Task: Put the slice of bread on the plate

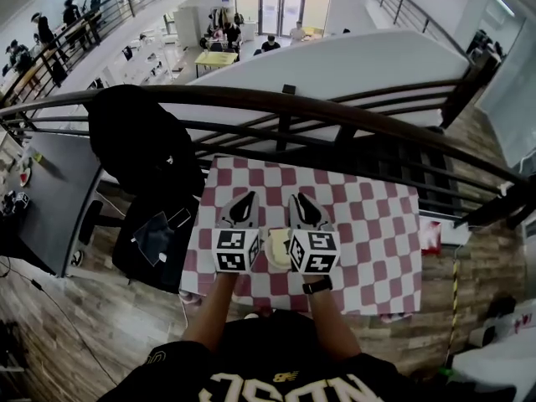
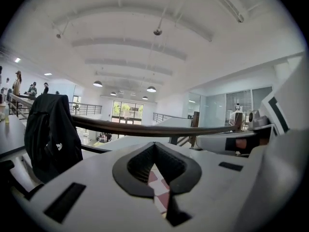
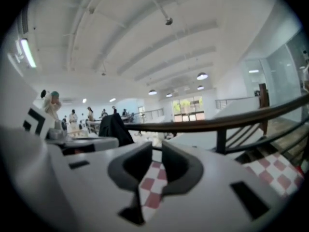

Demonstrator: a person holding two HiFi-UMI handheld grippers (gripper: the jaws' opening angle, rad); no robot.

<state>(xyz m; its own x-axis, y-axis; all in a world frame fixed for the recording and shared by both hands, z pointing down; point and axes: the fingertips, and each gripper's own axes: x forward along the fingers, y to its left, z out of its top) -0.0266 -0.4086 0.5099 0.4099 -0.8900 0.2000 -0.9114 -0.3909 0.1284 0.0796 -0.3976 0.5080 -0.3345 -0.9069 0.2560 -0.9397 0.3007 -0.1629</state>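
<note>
A dark curved railing (image 1: 335,111) crosses every view. Only the head view shows the whole red-and-white checked tablecloth (image 1: 377,233) below it; the gripper views catch mere slivers of it between their jaws. A black jacket (image 1: 142,141) hangs to the left.

The left gripper (image 1: 243,210) and right gripper (image 1: 306,212) are held side by side above the cloth. The left gripper view shows its tips clenched together and empty. The right gripper view shows a narrow gap, with nothing in it.

Only the head view shows the plate (image 1: 277,262), between the marker cubes, with a cream patch on it, seemingly the slice of bread (image 1: 276,243).
</note>
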